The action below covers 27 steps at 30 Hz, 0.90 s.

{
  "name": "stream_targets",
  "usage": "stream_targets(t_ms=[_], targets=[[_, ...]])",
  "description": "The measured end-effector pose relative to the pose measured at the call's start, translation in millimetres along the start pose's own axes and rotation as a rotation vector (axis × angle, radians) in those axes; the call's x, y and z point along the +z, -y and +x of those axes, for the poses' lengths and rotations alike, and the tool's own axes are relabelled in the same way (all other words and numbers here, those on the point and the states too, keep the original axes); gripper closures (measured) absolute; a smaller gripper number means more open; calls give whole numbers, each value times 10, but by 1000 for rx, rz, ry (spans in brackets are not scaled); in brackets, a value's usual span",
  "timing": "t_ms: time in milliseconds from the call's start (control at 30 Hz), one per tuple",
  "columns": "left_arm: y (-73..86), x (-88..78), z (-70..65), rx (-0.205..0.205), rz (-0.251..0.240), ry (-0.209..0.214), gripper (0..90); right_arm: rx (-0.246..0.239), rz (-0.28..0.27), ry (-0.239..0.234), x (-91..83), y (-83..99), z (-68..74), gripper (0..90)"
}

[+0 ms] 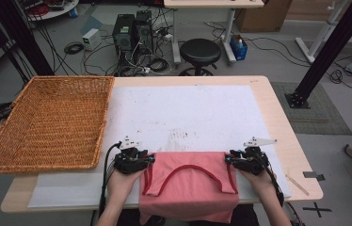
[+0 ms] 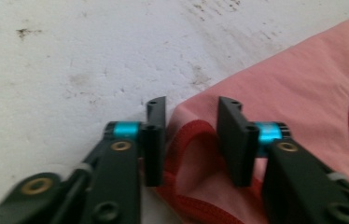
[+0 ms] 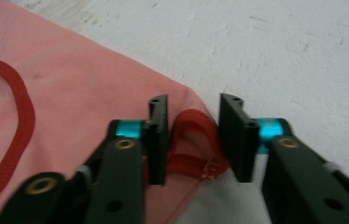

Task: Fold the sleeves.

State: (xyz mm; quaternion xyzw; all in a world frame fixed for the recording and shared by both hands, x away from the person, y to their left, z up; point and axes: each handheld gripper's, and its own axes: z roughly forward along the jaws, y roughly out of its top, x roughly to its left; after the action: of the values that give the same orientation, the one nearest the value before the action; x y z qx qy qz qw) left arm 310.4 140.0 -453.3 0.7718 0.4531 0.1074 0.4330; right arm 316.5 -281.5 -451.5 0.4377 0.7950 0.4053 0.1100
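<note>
A pink sleeveless top [image 1: 188, 188] with red trim lies at the near edge of the white sheet [image 1: 188, 113], its lower part hanging over the table's front. My left gripper [image 1: 149, 159] is at the top's left shoulder corner and my right gripper [image 1: 229, 159] at its right one. In the left gripper view the jaws of the left gripper [image 2: 191, 140] stand apart, with the red-edged strap [image 2: 196, 128] arched between them. In the right gripper view the right gripper [image 3: 192, 140] likewise straddles the red strap loop [image 3: 193, 123], jaws apart.
A large wicker basket [image 1: 42, 165] sits at the table's left, overhanging that edge. The wooden table [image 1: 284, 136] shows beyond the sheet on the right. A black stool [image 1: 200, 51], computer towers and cables stand on the floor behind.
</note>
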Motion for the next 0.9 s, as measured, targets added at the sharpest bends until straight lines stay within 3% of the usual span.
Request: stream_targets(t_ms=[67,100,233,400,500,733,900], targets=[[5,-11,7,3,4,10,770,2,1,-15,-7,0,-8,761],[8,-16,7,5,-2,14,834,-13,-7,-26,-24,5,-9,839],[-29,-35,45,-1,-44,7,856,-37,-64,-22,-67,-38,-21,860],[-164,-14,96,-4,-94,-6,861,-58,-125,-13,-64,-217,-98,861],[-385,13,189,7,-135,-36,861,-119,-160,27,26,-467,-158,861],[-795,209,444,25,-185,-109,861,-121,-204,99,245,-834,-401,861],[-903,361,567,27,-184,-137,858,-108,-191,118,403,-959,-543,856]])
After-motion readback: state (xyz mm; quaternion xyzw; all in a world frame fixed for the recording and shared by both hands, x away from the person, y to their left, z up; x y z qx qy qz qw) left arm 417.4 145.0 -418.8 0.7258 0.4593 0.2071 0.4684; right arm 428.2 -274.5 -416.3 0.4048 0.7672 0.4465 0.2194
